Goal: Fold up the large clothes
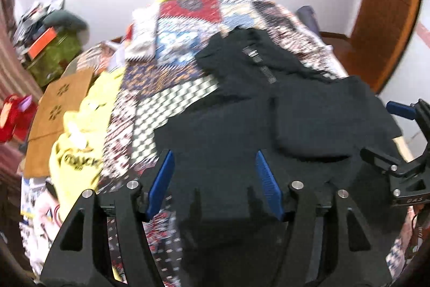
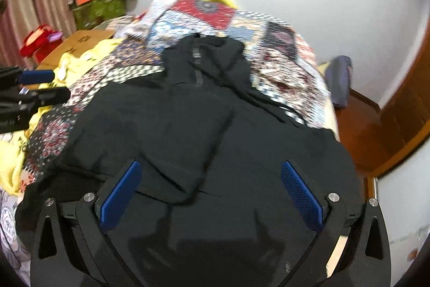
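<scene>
Black garment (image 1: 268, 112): spread at frame centre on the patchwork bedspread (image 1: 188, 26).
Left gripper (image 1: 213, 182): fingers spread, nothing between them.
Right gripper (image 2: 211, 192): spread wide, empty, above the garment.

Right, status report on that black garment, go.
Left gripper open, holding nothing. Right gripper open, holding nothing. Black garment flat on the patterned bedspread, sleeve folded in. Yellow clothes beside it, not overlapping.
</scene>
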The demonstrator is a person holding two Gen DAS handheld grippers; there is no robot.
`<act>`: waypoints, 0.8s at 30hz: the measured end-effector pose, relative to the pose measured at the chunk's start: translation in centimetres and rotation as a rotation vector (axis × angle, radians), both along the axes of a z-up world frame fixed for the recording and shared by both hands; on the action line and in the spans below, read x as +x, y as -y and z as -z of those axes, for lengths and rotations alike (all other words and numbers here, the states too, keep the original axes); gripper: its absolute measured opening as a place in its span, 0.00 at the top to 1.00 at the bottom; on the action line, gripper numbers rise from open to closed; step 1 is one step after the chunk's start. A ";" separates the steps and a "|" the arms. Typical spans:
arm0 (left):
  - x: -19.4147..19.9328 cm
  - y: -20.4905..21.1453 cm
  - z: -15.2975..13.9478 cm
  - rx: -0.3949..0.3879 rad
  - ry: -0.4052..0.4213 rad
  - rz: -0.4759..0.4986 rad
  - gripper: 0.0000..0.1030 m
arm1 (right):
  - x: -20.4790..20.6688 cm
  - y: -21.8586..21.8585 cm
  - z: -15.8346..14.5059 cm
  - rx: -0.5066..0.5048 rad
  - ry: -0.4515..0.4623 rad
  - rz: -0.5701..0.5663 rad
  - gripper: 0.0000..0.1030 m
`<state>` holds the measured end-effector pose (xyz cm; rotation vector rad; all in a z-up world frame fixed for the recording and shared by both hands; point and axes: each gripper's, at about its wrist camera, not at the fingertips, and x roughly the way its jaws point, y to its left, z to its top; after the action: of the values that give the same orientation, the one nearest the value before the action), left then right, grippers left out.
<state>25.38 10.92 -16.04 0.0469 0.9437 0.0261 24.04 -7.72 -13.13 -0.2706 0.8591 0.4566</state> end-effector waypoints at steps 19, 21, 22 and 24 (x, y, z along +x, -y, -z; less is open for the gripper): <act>-0.7 -3.1 9.5 -0.018 -0.173 -0.070 0.40 | 4.3 -8.6 7.7 -0.178 -0.135 -0.133 0.61; -0.7 -3.0 9.5 -0.019 -0.173 -0.071 0.40 | 4.1 -8.3 7.2 -0.187 -0.106 -0.127 0.75; -0.6 -2.9 9.4 -0.017 -0.170 -0.072 0.40 | 4.0 -8.3 6.9 -0.195 -0.088 -0.121 0.80; -0.6 -2.7 9.0 -0.014 -0.160 -0.074 0.40 | 3.9 -7.4 5.5 -0.165 -0.056 -0.113 0.82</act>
<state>24.80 13.66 -25.06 0.0010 1.1048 0.0846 27.91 -0.36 -18.64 -0.4623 0.9405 0.5011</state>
